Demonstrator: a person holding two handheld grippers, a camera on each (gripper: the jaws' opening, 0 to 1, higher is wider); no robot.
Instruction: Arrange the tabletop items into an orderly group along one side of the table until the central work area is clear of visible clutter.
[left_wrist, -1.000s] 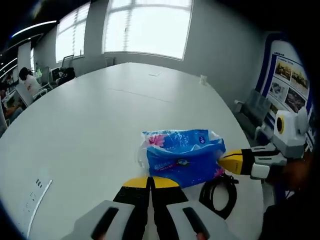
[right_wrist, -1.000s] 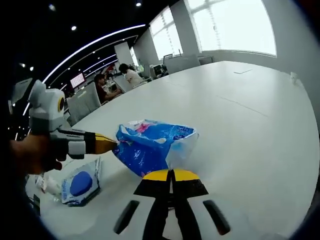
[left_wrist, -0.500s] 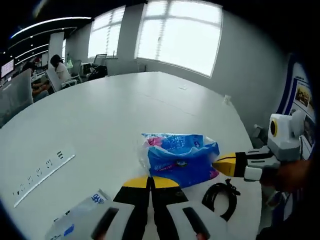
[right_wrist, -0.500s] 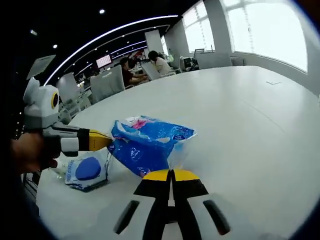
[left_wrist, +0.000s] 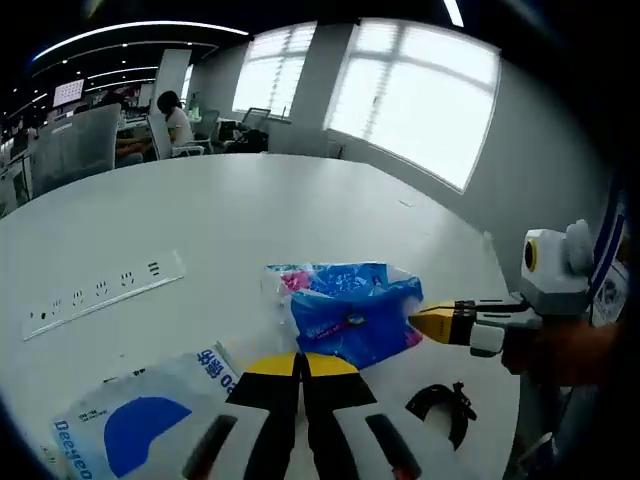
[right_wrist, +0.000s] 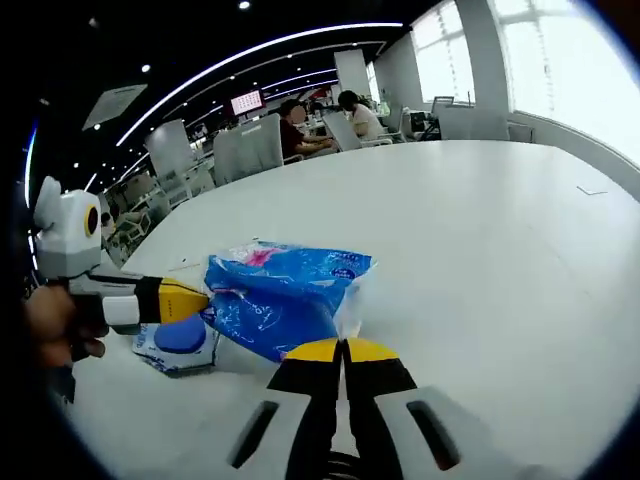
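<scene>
The white wipes pack (left_wrist: 140, 425) with the blue oval, in the left gripper view, carries blue lettering along its lower left edge that reads "Deeyeo" as far as it shows, and blue characters near its top that are too small to read. The blue tissue pack (left_wrist: 348, 312) bears print that is too blurred to make out.

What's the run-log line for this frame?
left tool: shut on blue tissue pack | right tool: shut on same pack's clear end | white-blue pouch beside | black cable coil on table
</scene>
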